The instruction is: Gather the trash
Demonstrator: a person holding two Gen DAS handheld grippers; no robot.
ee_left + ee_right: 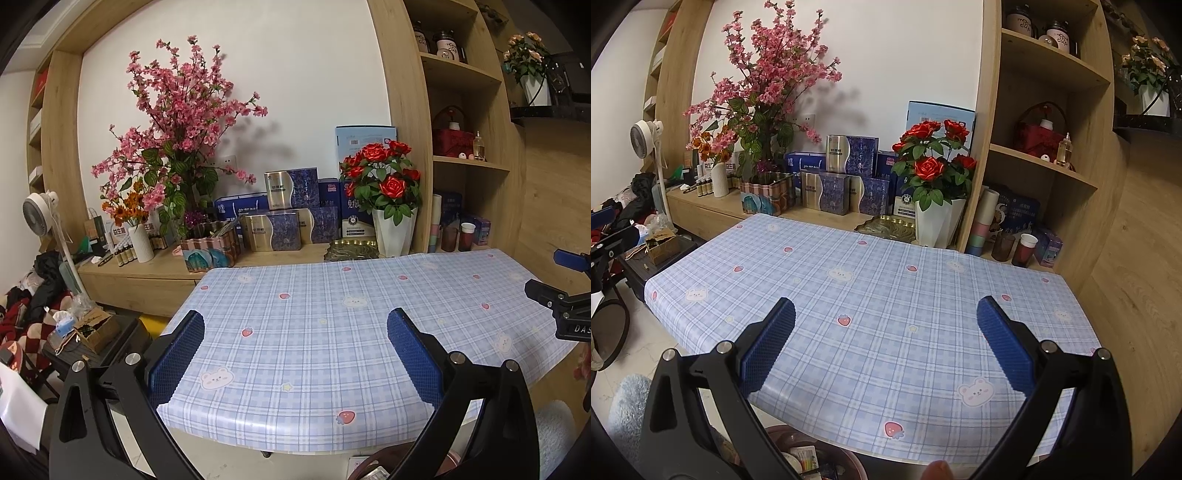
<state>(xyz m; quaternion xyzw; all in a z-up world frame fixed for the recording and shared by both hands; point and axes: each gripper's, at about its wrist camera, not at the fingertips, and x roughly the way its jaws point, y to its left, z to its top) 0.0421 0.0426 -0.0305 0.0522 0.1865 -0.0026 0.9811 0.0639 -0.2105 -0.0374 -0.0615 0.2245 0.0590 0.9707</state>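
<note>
Both claws, left (295,343) and right (886,332), gape wide, empty; bin (846,456) below holds scraps.

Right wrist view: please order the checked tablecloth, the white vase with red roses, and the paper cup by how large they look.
1. Checked tablecloth, largest by far, though nearest the camera.
2. White vase.
3. Paper cup, smallest.

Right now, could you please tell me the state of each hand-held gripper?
Left hand-held gripper: open, holding nothing, above the checked tablecloth.
Right hand-held gripper: open, holding nothing, above the same cloth.
</note>
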